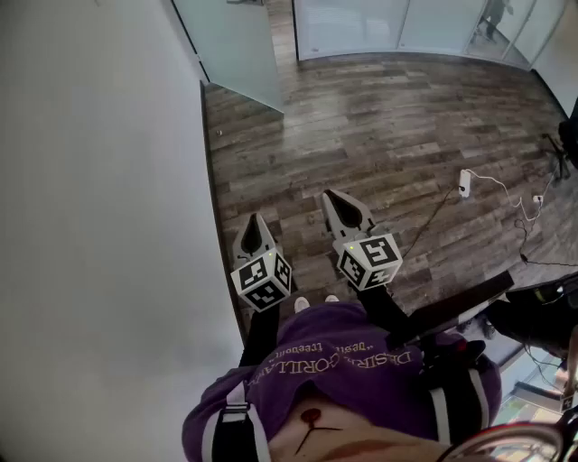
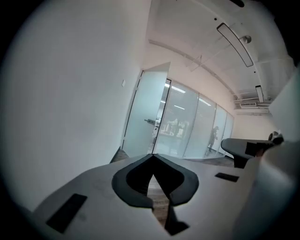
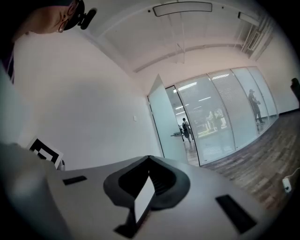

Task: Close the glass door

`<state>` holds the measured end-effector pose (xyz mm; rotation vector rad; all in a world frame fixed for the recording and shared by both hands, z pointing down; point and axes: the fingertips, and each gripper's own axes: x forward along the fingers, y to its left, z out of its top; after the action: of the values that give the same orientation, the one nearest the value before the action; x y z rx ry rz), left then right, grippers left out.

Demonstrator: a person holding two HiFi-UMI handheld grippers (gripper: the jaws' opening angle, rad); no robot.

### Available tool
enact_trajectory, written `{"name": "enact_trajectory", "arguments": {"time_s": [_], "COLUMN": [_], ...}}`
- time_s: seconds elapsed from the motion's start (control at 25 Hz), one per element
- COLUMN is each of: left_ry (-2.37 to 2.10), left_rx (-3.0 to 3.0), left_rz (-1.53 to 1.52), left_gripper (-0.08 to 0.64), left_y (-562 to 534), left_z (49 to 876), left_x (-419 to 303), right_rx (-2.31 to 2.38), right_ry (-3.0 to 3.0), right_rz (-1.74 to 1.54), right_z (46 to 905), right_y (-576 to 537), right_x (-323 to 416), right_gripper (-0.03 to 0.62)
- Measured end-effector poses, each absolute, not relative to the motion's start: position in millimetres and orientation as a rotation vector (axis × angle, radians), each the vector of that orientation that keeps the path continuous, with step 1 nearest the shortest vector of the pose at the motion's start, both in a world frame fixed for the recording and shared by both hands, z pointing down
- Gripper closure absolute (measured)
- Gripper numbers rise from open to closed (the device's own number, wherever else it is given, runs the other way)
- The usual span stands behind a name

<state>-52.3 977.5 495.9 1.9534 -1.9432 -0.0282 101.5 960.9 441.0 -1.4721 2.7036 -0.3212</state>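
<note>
1. We hold 2 claws low in the centre of the head view, each with a marker cube at its back, above our purple shirt [image 1: 361, 370].
2. The left claw [image 1: 254, 219] lies close beside the white wall [image 1: 99, 180]. In the left gripper view its jaws meet at the tips, with nothing between them.
3. The right claw [image 1: 330, 194] sits just right of it and a little higher in the frame. Its jaws are also closed tip to tip and empty.
4. The glass door [image 1: 239, 45] is in the upper left of the head view. It is frosted and stands open, swung out at an angle from the glass partition [image 1: 348, 27], well apart from both claws.
5. In the left gripper view the door is at the centre of the frame, above the jaw tips. Its handle [image 2: 150, 121] is near its right edge.
6. In the right gripper view, a person [image 3: 186, 129] stands beyond the open doorway.
7. On the wood floor [image 1: 379, 135], a white charger [image 1: 463, 183] with its cable lies at the right of the head view.
</note>
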Motion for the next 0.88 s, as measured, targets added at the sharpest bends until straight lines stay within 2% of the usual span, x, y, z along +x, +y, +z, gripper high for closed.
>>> {"name": "enact_trajectory", "arguments": {"time_s": [0.88], "left_ry": [-1.933], "left_rx": [1.945], "left_rz": [0.022], "left_gripper": [0.558], "left_y": [998], "left_z": [513], "left_x": [-76], "right_rx": [-1.458], "right_ry": [2.709], "right_rz": [-0.412], "right_z": [462], "right_y": [971], "right_x": [72], "right_gripper": [0.595]}}
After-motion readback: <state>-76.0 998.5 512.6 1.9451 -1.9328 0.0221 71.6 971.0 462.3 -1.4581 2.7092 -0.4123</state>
